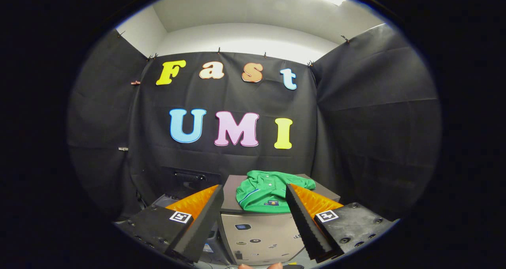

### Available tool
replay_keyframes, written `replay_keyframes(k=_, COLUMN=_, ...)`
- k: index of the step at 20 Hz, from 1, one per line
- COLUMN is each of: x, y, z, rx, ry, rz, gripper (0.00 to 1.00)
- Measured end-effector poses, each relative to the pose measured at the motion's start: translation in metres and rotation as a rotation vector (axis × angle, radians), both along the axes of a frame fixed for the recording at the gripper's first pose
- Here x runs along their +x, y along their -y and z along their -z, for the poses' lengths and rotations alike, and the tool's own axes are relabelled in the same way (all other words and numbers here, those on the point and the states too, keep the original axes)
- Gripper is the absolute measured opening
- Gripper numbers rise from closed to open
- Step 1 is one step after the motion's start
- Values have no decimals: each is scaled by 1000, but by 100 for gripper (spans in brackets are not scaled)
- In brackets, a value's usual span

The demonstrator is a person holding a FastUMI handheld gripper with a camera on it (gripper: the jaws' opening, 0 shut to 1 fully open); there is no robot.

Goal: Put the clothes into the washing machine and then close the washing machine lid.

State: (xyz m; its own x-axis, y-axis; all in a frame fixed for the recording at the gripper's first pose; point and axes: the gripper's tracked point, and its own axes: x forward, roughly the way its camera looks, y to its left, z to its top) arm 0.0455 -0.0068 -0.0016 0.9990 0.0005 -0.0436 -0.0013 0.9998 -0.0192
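Gripper view: shirt [267,192] beyond spread fingers [205,209].

- Green shirt [265,192] — its right edge is hidden behind the right finger of the gripper [255,194], whose fingers stand wide apart.
- Dark unit [185,180] behind the left finger — mostly covered, too dim to tell what it is.
- Stickers on the cabinet [261,233] front: too small to make out.

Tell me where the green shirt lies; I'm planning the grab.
The green shirt lies folded on a grey cabinet, beyond the open hand-held gripper, between its fingers.
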Motion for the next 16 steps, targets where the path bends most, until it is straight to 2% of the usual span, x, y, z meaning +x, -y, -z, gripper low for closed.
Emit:
replay_keyframes(k=12, x=126, y=26, z=56, rx=52, ry=-281, rz=30, gripper=98)
replay_keyframes(k=16, x=160, y=29, z=78, rx=24, ry=-371, rz=33, gripper=99)
